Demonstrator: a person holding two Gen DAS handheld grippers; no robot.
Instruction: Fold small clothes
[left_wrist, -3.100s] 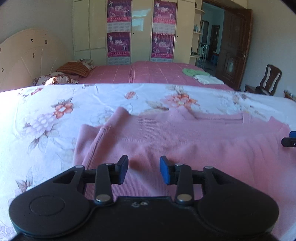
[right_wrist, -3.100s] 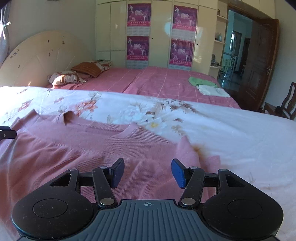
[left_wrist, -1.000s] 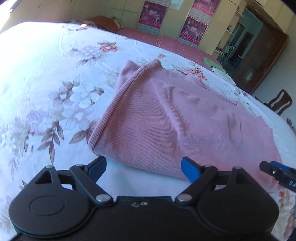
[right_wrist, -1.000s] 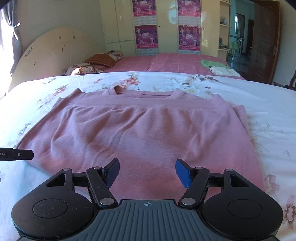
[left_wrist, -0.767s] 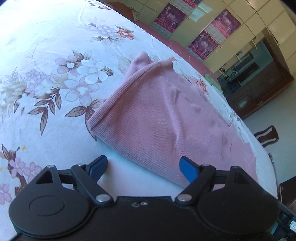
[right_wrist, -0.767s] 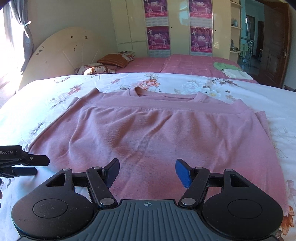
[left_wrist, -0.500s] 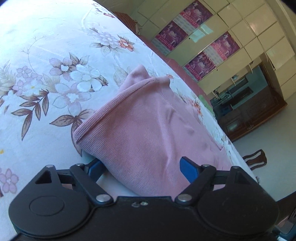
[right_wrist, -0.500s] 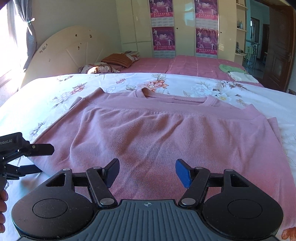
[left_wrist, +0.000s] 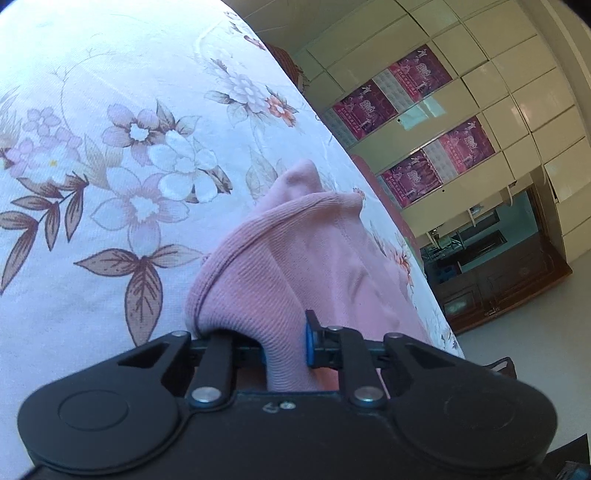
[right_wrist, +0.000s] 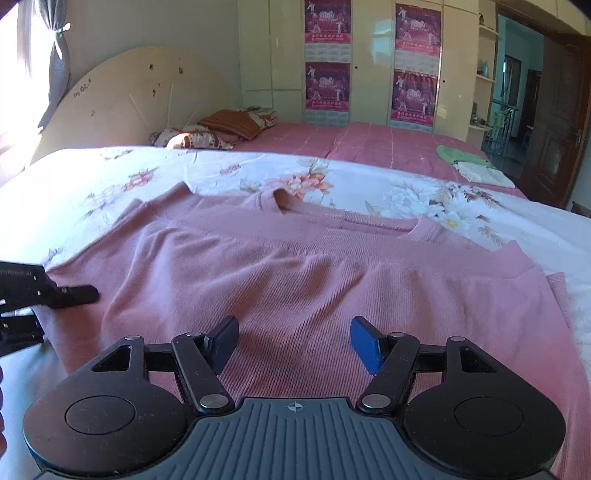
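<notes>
Dusty pink ribbed knit on the sweater (right_wrist: 295, 273), laid over a white sheet (left_wrist: 110, 155) printed with lilac and white blossoms and brown leaves, plus orange-pink blooms farther off. Black frames with blue pads on the left gripper (left_wrist: 286, 345) and right gripper (right_wrist: 293, 341). Rose-pink checked cover on the far bed (right_wrist: 369, 144), cream wardrobe (right_wrist: 369, 74) with magenta posters (right_wrist: 327, 85), a green and perhaps cream folded pile (right_wrist: 469, 162).
</notes>
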